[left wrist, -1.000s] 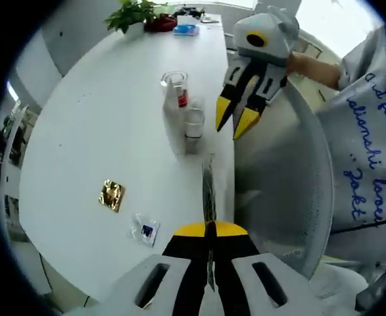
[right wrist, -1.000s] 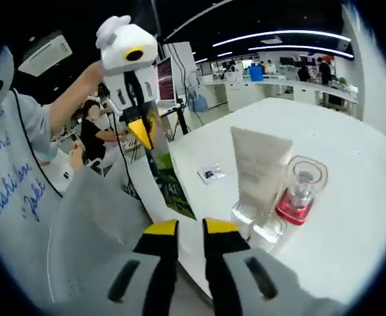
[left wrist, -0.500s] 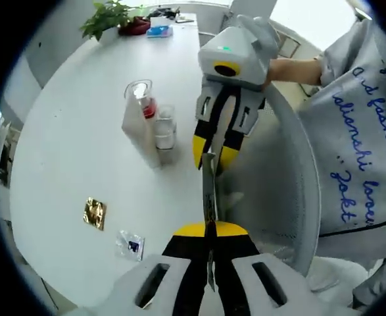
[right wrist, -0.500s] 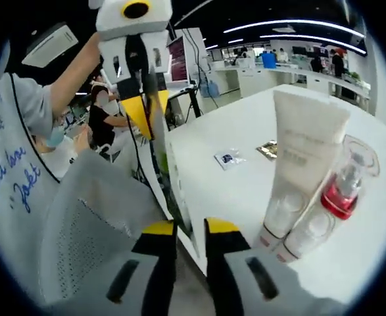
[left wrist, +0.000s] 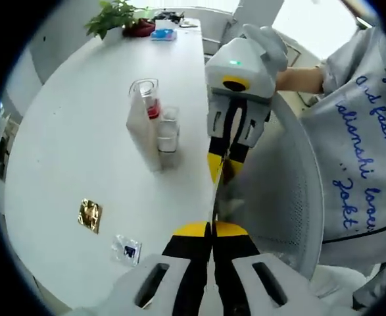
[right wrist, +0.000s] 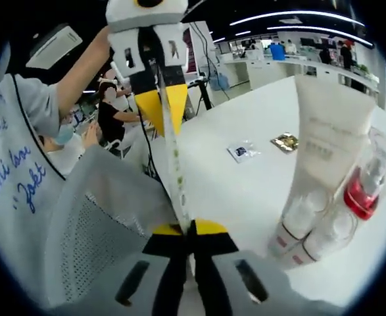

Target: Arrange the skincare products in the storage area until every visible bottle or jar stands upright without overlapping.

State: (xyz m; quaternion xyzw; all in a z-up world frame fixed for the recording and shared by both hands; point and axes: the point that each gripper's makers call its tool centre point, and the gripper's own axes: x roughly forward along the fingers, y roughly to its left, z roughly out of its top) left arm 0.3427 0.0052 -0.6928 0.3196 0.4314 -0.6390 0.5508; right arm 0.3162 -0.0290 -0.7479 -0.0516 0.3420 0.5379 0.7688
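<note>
In the left gripper view, the left gripper [left wrist: 212, 232] was seen clenched on the near end of a thin flat sachet [left wrist: 217, 197] held edge-on, while the right gripper [left wrist: 221, 172], entering from 1 o'clock, was closed on the sachet's far end; the white table [left wrist: 81, 131] lay at 10 o'clock, and on it an upright white tube [left wrist: 140, 131], a clear bottle with a red core [left wrist: 150, 99] touching it behind, and a small clear jar [left wrist: 168, 130] just beside them were standing without overlap; a gold packet [left wrist: 89, 215] and a small clear packet [left wrist: 127, 249] lay flat at 8 o'clock, well apart from the group; a mesh chair back [left wrist: 281, 197] was seen at 3 o'clock. In the right gripper view, the right gripper [right wrist: 190, 230] was shut on the sachet [right wrist: 173, 164], whose other end was gripped by the left gripper [right wrist: 161, 108] at 12 o'clock; the tube [right wrist: 321, 158], the red-cored bottle [right wrist: 365, 191] and the jar [right wrist: 324, 240] stood at 3 o'clock, the clear packet [right wrist: 241, 151] and the gold packet [right wrist: 285, 141] beyond them at about 1 o'clock. It was judged that the sachet would best be released by one gripper before being carried in over the table, and set down clear of the standing items. Faint print on the tube could not be read; blue script on a person's shirt was only partly legible.
</note>
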